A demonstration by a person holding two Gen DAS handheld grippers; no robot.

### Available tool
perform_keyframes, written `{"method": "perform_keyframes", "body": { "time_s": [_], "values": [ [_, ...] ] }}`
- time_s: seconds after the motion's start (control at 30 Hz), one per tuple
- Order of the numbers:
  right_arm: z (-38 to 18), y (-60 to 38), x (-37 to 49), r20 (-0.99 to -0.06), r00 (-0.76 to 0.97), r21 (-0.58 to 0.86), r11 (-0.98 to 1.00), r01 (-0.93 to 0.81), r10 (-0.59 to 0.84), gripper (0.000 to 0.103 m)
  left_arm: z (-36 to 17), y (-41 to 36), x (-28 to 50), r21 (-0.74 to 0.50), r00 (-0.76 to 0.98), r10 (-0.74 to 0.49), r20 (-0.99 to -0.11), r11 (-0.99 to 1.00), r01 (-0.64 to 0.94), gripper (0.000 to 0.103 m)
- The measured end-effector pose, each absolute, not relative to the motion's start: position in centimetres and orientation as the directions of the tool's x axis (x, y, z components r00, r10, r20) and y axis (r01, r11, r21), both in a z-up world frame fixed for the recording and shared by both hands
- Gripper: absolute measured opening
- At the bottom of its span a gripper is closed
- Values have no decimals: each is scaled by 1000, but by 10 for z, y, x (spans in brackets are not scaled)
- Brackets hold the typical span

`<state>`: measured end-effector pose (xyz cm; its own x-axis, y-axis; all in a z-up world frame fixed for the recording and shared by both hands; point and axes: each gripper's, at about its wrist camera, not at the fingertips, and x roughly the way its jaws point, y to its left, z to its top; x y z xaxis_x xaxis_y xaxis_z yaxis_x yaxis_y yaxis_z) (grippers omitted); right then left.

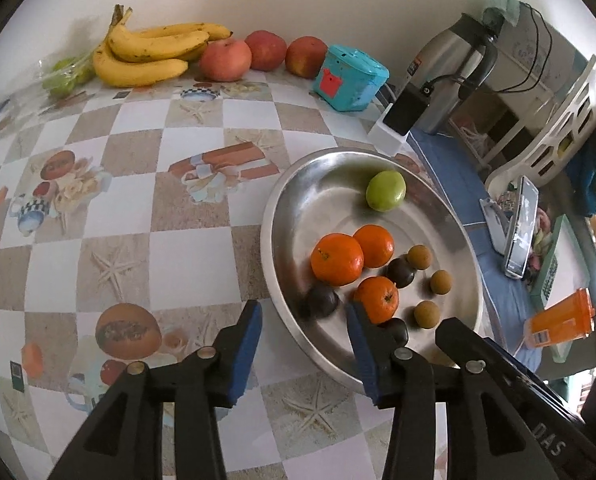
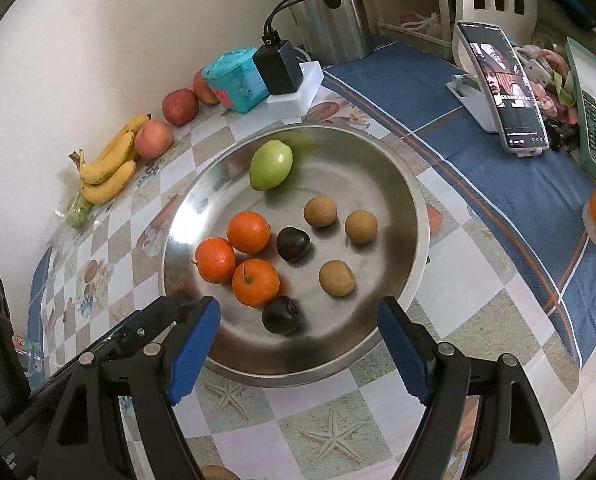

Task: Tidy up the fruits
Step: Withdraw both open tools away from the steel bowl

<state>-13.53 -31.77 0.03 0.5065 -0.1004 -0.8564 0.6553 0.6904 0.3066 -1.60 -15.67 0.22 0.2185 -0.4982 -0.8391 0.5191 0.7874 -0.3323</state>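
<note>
**Ana:** Jaws first, please. What do they hold?

**Ben:** Nothing, as far as I see. The left gripper (image 1: 303, 318) is partly open over the near rim of the steel bowl (image 1: 377, 160), and a dark fruit (image 1: 322, 300) lies blurred in the bowl just under the gap; I think it was just let go there. The right gripper (image 2: 298, 320) stands wide and empty above the same rim.

**Ana:** Why are the fruits laid like this?

**Ben:** My guess is sorting by kind: three oranges (image 2: 250, 256) touch each other, three small brown fruits (image 2: 337, 240) sit together on the other side, and one green fruit (image 2: 270, 164) is alone at the far side. The dark ones are spread between the groups (not yet tidy, I think).

**Ana:** What is still outside?

**Ben:** Bananas (image 1: 150, 52) and three apples (image 1: 264, 54) wait by the wall on the bench (image 1: 130, 240), well apart from the bowl, with a small bag of green fruits (image 1: 64, 76) beside the bananas.

**Ana:** Anything in the way?

**Ben:** The path to them over the bench looks free. A turquoise box (image 1: 351, 78), a charger (image 2: 278, 66) and a phone on a stand (image 2: 501, 84) crowd the far right side only.
</note>
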Motion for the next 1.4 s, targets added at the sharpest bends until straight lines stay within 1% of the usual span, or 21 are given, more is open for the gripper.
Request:
{"method": "perform_keyframes", "body": {
  "time_s": [0.1,0.13,0.17,0.2,0.23,0.27,0.3,0.37,0.4,0.5,0.6,0.73,0.9,1.4],
  "values": [
    [0,-316,-134,-860,501,299,697,652,-99,81,8,-143,-15,-307,262,-477,-839,812,495,49],
    [0,-315,-133,-860,500,296,701,648,-99,81,10,-137,-14,-263,291,-435,-852,837,481,54],
    [0,-312,-133,-861,498,290,709,643,-99,81,11,-129,-15,-162,349,-344,-872,874,458,60],
    [0,-310,-131,-863,496,282,720,634,-99,81,12,-122,-15,-92,393,-283,-875,894,439,70],
    [0,-307,-130,-865,493,275,730,626,-97,81,12,-116,-15,-44,419,-239,-876,905,424,75],
    [-1,-304,-128,-867,489,268,742,615,-92,81,13,-107,-15,1,442,-193,-876,916,402,76],
    [-1,-300,-126,-869,488,264,754,601,-85,81,14,-98,-15,15,453,-176,-874,922,387,77],
    [0,-291,-122,-868,490,252,781,571,-77,81,17,-78,-16,38,477,-140,-868,938,345,83],
    [3,-286,-121,-866,493,242,795,556,-82,81,18,-72,-17,49,486,-127,-865,941,334,89],
    [9,-274,-118,-860,501,215,825,524,-94,81,21,-54,-22,78,502,-85,-861,952,296,89],
    [12,-267,-116,-860,502,198,844,498,-95,81,25,-45,-27,74,516,-81,-853,959,273,89],
    [17,-260,-116,-855,508,178,861,477,-105,81,32,-42,-32,97,543,-62,-838,961,260,89],
    [17,-258,-115,-855,507,172,865,471,-106,81,32,-49,-35,171,554,-5,-833,949,266,89],
    [14,-253,-110,-867,489,160,876,455,-95,81,32,-54,-38,140,529,-41,-848,944,299,89]
  ]
}}
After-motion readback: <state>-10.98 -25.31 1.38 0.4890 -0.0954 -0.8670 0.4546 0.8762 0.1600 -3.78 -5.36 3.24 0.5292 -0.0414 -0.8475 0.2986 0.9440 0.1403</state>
